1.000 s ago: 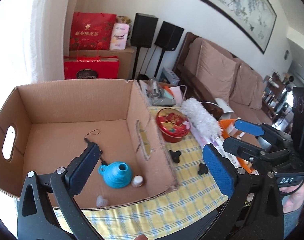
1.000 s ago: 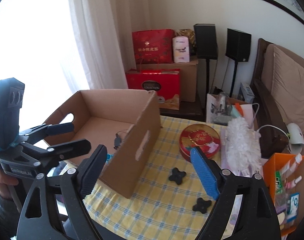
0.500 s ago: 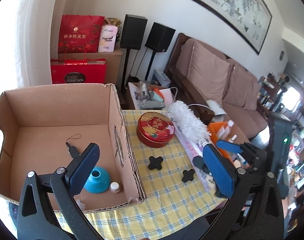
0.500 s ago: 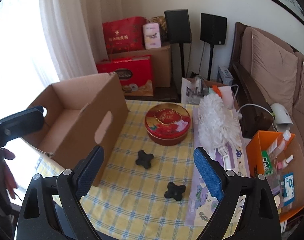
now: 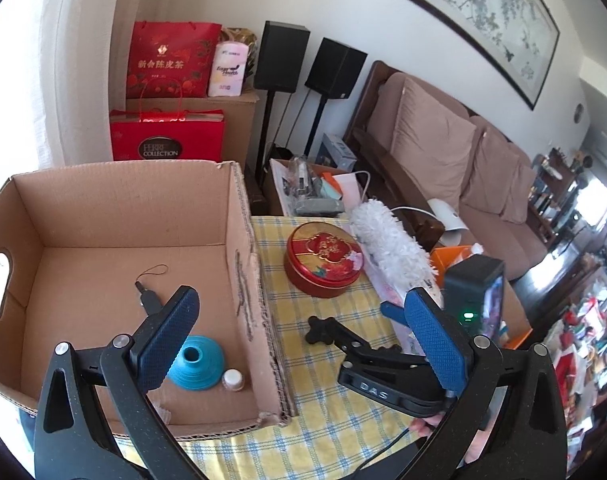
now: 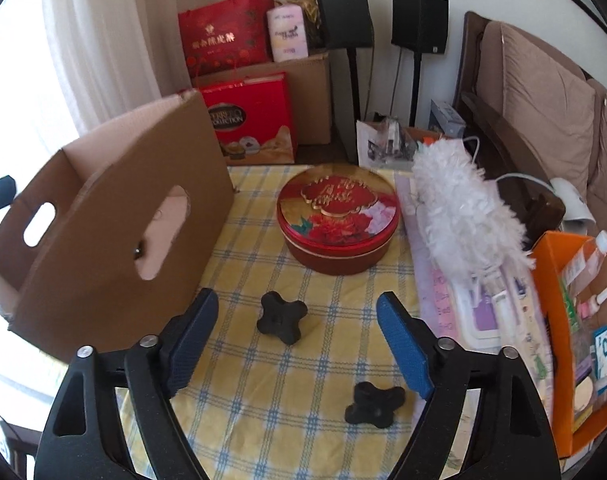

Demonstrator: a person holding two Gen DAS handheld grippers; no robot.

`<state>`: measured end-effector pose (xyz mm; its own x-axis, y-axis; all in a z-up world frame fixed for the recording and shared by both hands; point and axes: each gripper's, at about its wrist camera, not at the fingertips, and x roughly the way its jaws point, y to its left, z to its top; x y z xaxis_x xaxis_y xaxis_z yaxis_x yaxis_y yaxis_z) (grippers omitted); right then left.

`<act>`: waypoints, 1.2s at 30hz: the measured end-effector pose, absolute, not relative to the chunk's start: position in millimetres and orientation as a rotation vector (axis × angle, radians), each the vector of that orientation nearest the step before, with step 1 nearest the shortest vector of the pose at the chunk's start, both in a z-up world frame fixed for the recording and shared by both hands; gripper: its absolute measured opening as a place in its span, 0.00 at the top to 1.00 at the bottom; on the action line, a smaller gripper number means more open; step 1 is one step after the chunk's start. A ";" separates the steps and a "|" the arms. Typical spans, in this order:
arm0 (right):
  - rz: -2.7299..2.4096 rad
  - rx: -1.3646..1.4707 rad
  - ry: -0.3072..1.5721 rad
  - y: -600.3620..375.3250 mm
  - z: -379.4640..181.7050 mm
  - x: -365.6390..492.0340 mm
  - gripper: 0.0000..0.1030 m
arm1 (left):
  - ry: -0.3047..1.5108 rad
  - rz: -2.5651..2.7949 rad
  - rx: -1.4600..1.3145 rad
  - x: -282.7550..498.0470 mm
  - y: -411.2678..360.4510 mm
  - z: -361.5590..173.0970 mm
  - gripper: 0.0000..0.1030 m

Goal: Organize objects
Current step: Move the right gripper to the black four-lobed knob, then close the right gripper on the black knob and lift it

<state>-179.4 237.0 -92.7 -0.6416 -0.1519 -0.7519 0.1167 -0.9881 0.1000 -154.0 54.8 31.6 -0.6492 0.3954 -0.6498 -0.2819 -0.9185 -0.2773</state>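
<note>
Two black cross-shaped knobs (image 6: 281,317) (image 6: 374,403) lie on the checked surface (image 6: 303,368) beside the cardboard box (image 5: 115,240), which already holds a blue funnel (image 5: 197,364). Right gripper (image 6: 299,348) fingers are closing, nothing between them; left gripper (image 5: 299,344) hangs released, empty.

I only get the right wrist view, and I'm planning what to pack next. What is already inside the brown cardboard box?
Observer: A blue funnel-shaped piece lies on the floor of the brown cardboard box.
Operator: Anything with it?
Observer: A small white-capped vial stands beside it, on the side toward the table.
Operator: What is the left gripper doing?
Observer: The left gripper is open and holds nothing.
</note>
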 end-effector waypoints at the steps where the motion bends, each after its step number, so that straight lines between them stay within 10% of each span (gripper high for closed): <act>1: -2.710 1.270 -0.069 234.8 -98.0 -183.3 0.25 | -0.214 2.550 -1.056 -155.0 53.2 30.7 0.00; 16: -2.688 1.443 -0.064 223.2 -141.1 -210.8 0.32 | -0.231 2.549 -1.077 -163.9 40.1 24.3 0.00; 24: -2.687 1.452 -0.035 222.0 -147.8 -216.0 0.64 | -0.228 2.544 -1.080 -161.9 40.8 22.6 0.00; 36: -2.707 1.336 -0.077 235.5 -115.0 -193.6 0.66 | -0.206 2.512 -1.074 -152.4 55.7 24.3 0.00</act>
